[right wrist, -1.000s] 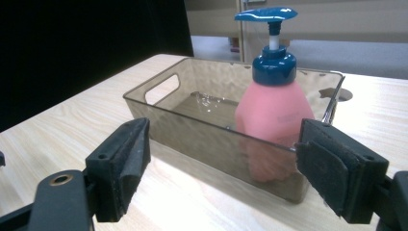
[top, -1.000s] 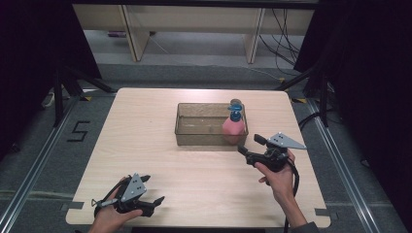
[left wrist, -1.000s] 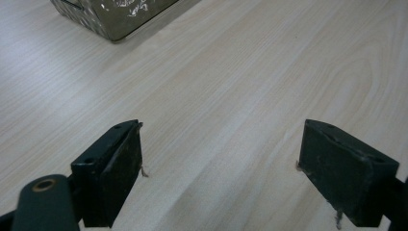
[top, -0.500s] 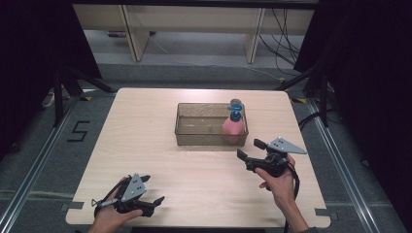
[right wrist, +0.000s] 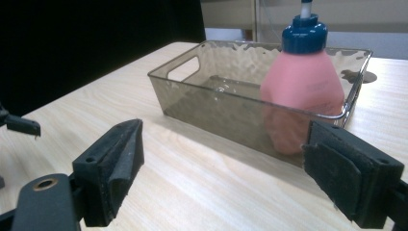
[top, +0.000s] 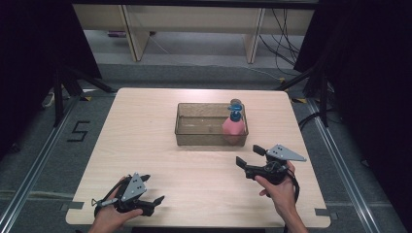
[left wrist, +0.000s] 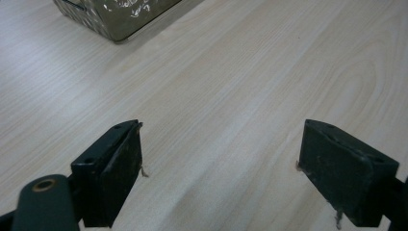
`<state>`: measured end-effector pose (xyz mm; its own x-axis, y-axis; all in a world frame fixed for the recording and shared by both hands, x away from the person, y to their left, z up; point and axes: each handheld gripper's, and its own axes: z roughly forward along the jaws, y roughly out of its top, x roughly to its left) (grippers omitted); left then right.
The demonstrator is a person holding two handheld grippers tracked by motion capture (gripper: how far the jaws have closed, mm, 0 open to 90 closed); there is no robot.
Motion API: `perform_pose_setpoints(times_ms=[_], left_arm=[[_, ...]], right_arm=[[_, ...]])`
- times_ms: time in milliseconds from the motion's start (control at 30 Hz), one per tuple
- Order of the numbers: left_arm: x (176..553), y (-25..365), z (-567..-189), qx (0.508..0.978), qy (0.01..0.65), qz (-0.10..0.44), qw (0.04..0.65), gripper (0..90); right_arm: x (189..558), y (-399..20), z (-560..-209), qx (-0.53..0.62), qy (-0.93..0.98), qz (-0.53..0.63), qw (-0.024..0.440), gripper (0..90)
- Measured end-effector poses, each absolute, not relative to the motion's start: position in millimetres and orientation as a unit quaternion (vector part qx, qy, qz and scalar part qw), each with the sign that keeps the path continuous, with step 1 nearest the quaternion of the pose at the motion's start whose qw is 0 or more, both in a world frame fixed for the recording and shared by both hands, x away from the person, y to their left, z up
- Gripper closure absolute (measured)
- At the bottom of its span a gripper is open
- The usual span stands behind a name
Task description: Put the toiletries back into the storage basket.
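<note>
The pink bottle (top: 233, 127) with the blue pump cap stands upright inside the clear bin (top: 194, 131), at the end of the bin nearest my right claw (top: 248, 157). In the right gripper view the bottle (right wrist: 302, 91) rests close against the near wall of the bin (right wrist: 226, 115), with the rim crossing in front of its lower body.

My right claw has just been opening; its jaws are now spread wide with nothing between them, and it hovers over the counter (top: 145, 145) just short of the bin. My left claw (top: 145, 196) is also spread and empty, resting low at the counter edge, well apart from the bin.

Hazards, as I judge them:

1. The bottle is tall and narrow at the cap. A sideways brush from either jaw of my right claw could tip it over inside the bin.
2. The bin wall stands between claw and bottle. A level approach would strike the rim and shove the light bin across the counter.
3. A re-grasp taken high on the pump cap could slip or depress the pump.
</note>
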<state>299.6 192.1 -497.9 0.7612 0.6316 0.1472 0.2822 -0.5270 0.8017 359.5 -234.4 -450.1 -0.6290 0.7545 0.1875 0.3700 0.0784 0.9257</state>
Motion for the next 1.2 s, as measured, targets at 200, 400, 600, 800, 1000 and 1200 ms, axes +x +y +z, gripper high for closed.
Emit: perform_pose_setpoints(times_ms=[200, 400, 600, 800, 1000, 1200], left_arm=[[298.7, 190.4, -498.9, 0.840, 0.277, 0.213, 0.415, 14.8], [298.2, 191.1, -498.2, 0.842, 0.272, 0.216, 0.413, 14.8], [298.6, 193.3, -497.6, 0.848, 0.266, 0.216, 0.405, 14.8], [298.3, 193.3, -497.9, 0.848, 0.269, 0.219, 0.401, 14.8], [297.5, 192.6, -498.6, 0.848, 0.268, 0.214, 0.405, 14.9], [297.3, 192.8, -498.9, 0.848, 0.268, 0.215, 0.402, 14.8]], right_arm=[[350.3, -234.0, -454.4, 0.390, 0.721, 0.547, 0.172, 15.4], [344.5, -232.9, -455.8, 0.380, 0.725, 0.549, 0.170, 15.4], [340.0, -232.9, -456.7, 0.377, 0.720, 0.557, 0.170, 15.5], [333.9, -237.7, -456.5, 0.385, 0.720, 0.553, 0.166, 15.5], [326.7, -244.6, -459.2, 0.395, 0.714, 0.557, 0.156, 15.5], [318.8, -248.6, -460.0, 0.398, 0.718, 0.550, 0.154, 15.5]])
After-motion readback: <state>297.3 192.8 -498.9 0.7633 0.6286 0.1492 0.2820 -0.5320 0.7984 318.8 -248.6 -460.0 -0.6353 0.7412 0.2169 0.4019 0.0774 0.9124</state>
